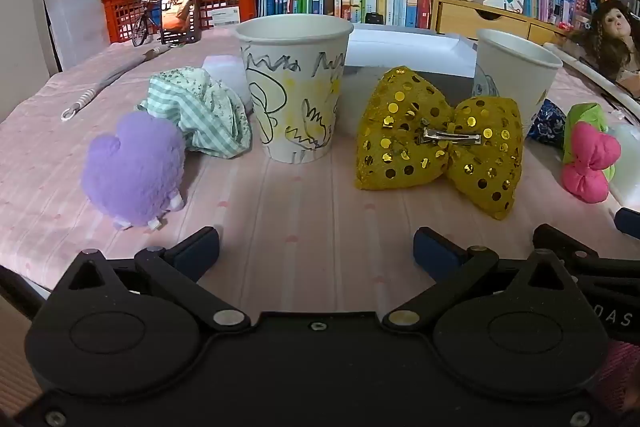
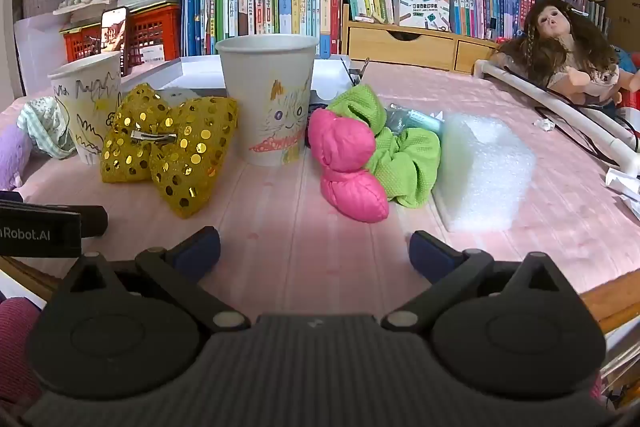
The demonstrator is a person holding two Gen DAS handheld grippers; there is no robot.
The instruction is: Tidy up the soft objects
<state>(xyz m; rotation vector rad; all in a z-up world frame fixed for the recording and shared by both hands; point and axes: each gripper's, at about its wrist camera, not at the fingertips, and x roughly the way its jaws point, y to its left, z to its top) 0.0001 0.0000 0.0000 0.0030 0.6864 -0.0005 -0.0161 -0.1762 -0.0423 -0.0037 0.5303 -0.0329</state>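
From the left wrist, the left gripper hovers tilted down over the pink cloth, its tongs wide apart and empty; nothing seems picked up yet, with the purple plush, checked cloth and gold bow lying around the drawn-on cup. From the right wrist, the right gripper hangs likewise spread and empty, short of the pink bow and green scrunchie beside the cat cup. Next it would likely need to reach forward and close on one soft piece.

Both wrist views look low across the table, sharing the yellow bow.
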